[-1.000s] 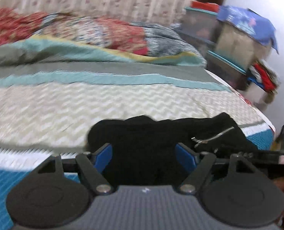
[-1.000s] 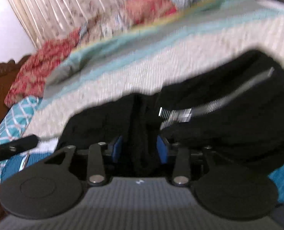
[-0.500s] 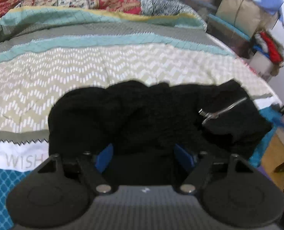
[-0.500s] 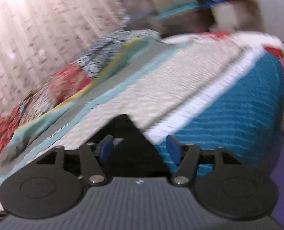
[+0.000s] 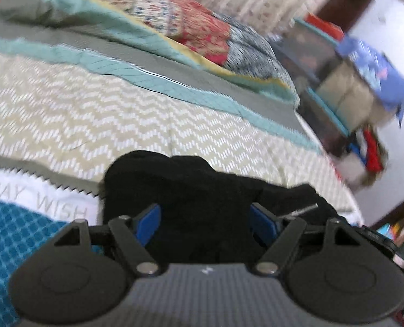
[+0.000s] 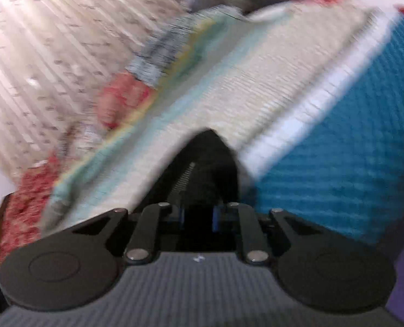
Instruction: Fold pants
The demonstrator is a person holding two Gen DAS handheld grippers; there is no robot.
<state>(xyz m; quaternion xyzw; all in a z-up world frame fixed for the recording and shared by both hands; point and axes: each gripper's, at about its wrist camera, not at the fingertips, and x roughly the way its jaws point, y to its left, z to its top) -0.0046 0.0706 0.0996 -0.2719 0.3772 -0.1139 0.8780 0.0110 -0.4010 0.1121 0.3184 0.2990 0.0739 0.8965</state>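
Left tongs (image 5: 206, 222) wide, astride black pants (image 5: 191, 190), pads not pressing. Right tongs (image 6: 198, 216) narrow, jaws just closing, pinched on pants fold (image 6: 202, 169); cloth runs forward from jaws. Pants bunched on bed (image 5: 93, 114) near edge, straight ahead of both tongs. Long axis hard to tell. Quilt (image 5: 174, 19) beyond.
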